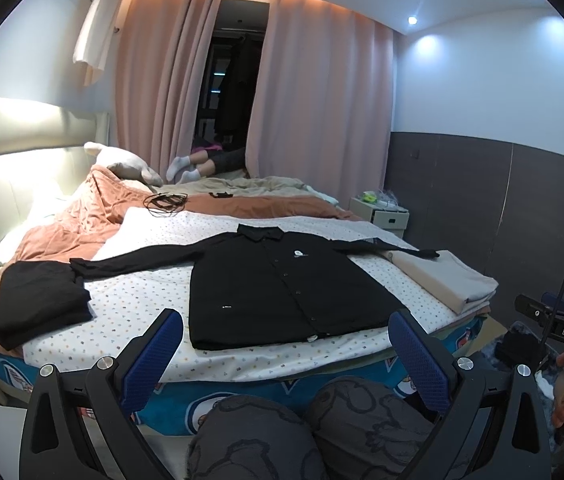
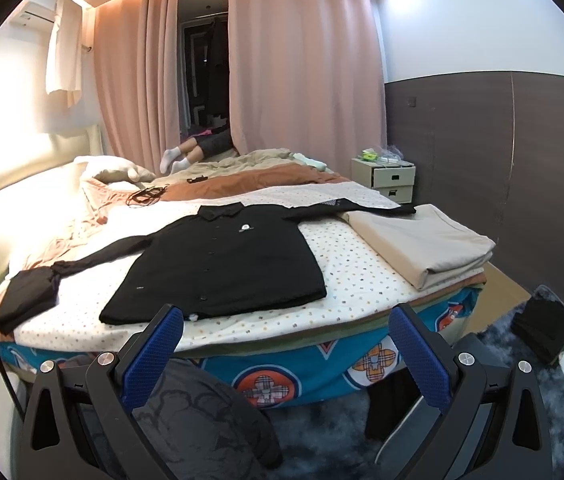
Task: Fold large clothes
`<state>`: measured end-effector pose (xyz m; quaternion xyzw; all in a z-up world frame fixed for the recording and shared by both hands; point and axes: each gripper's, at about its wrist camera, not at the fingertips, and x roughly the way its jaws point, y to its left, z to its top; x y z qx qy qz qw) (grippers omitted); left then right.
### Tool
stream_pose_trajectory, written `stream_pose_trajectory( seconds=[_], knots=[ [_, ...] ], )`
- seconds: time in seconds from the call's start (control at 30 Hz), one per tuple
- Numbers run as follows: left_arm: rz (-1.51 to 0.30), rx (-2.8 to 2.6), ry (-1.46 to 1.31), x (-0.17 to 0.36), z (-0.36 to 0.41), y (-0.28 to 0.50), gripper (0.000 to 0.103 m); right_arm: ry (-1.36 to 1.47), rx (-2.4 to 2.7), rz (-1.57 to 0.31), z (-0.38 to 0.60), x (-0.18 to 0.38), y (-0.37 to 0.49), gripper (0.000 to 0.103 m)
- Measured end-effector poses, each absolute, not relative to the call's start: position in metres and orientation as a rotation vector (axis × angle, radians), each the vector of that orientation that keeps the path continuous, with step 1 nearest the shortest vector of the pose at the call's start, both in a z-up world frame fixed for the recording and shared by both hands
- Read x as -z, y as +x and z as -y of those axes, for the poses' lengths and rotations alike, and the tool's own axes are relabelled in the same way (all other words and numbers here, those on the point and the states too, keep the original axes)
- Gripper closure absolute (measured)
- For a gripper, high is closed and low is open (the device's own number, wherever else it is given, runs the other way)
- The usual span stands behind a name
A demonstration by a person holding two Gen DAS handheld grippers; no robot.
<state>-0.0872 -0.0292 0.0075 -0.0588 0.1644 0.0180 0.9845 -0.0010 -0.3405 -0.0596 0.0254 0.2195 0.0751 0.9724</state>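
Counting garments: you have one black long-sleeved button shirt (image 1: pixel 282 292) spread flat on the dotted white sheet (image 1: pixel 142 300), sleeves out.
Folded piles: one black folded garment (image 1: pixel 38 304) left, one beige folded stack (image 1: pixel 445 276) right.
Claws: your left gripper (image 1: pixel 285 360) and right gripper (image 2: pixel 285 356) both gape, empty, short of the bed.
Clutter: one coiled black cable (image 1: pixel 164 202) behind.

left wrist: low at foot of bed (image 1: pixel 242 360), faces headboard-side curtains (image 1: pixel 301 100), shirt (image 1: pixel 282 288) centred, near | right wrist: same height, set rightward, shirt (image 2: pixel 222 264) left of centre | shared: black shirt, bed, curtains, nightstand (image 2: pixel 389 178)
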Motion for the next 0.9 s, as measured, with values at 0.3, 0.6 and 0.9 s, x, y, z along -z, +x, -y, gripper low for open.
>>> stream_pose_trajectory(
  seconds=[0.3, 0.6, 0.9],
  knots=[
    [-0.321, -0.038, -0.113, -0.009, 0.028, -0.089, 0.000, 0.101, -0.174, -0.443, 0.344, 0.061, 0.002, 0.000],
    [-0.324, -0.043, -0.113, -0.010, 0.019, -0.080, 0.000, 0.119, -0.172, -0.461, 0.338, 0.064, 0.017, 0.000],
    [-0.344, -0.066, -0.123, -0.011, -0.002, -0.049, 0.000, 0.086, -0.177, -0.473, 0.315, 0.061, 0.050, 0.000]
  ],
)
